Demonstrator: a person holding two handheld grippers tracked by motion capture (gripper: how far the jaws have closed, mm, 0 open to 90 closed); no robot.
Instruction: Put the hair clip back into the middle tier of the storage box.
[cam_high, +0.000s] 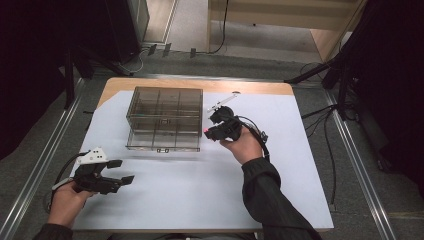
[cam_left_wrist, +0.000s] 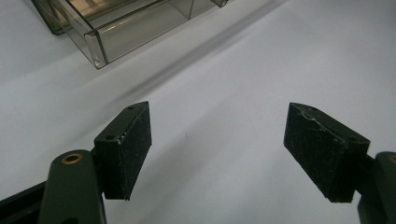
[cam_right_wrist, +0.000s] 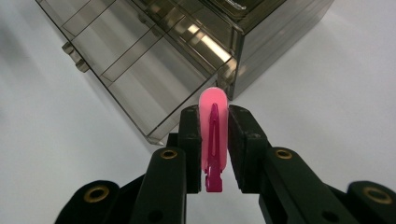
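Beside the smoky drawer box (cam_high: 165, 117), the right hand-held gripper (cam_right_wrist: 214, 140) pinches a pink clip (cam_right_wrist: 213, 140); the left hand-held gripper (cam_left_wrist: 217, 154) gapes.

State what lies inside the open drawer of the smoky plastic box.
The open drawer shows bare divided compartments with nothing in them; its far part, under the smoky plastic box, is hidden.

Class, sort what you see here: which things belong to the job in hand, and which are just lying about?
In the job:
right gripper
pink clip held in it
clear drawer box, bottom drawer pulled out

Lying about:
left gripper, open, nothing held
white sheet covering the table
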